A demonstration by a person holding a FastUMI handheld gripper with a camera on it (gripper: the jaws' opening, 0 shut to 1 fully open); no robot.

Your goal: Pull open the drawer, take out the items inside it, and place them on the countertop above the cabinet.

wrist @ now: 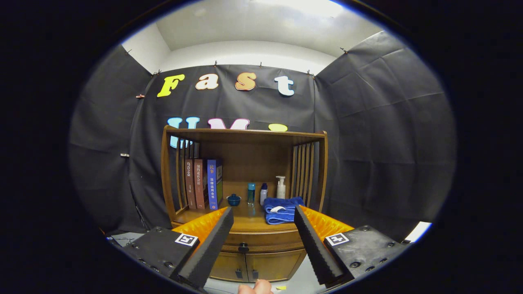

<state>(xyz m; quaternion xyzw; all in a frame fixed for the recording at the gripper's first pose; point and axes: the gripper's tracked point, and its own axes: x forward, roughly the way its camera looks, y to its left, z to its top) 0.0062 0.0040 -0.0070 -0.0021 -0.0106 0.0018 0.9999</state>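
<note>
The claw (263,214) sits low in the middle of the picture with its two black fingers (212,241) spread wide apart, and it holds nothing. It is open like this so it can reach in and catch the little dark knob (243,247) on the drawer (265,238), which shows in the gap between the fingers, low down. The drawer looks shut, so I think nothing has been taken out yet, and what is inside is hidden. The drawer is part of a brown wooden cabinet (245,196) in the middle of the frame, some way ahead of the claw. Under the drawer are two small doors (255,266) with dark handles. Just above the drawer is the worktop (251,222), and that is where the things from the drawer should go. It already has stuff on it: books (203,183) stand up at the left, leaning on the slats so they do not fall; a small blue pot (234,199) sits beside them; two little bottles (257,194) and a white pump bottle (280,188) stand at the back; a folded blue towel (282,209) lies at the right. The front middle looks bare, so I think it is a good spot to put things. At the very bottom a bit of a hand (255,288) peeks in.
</note>
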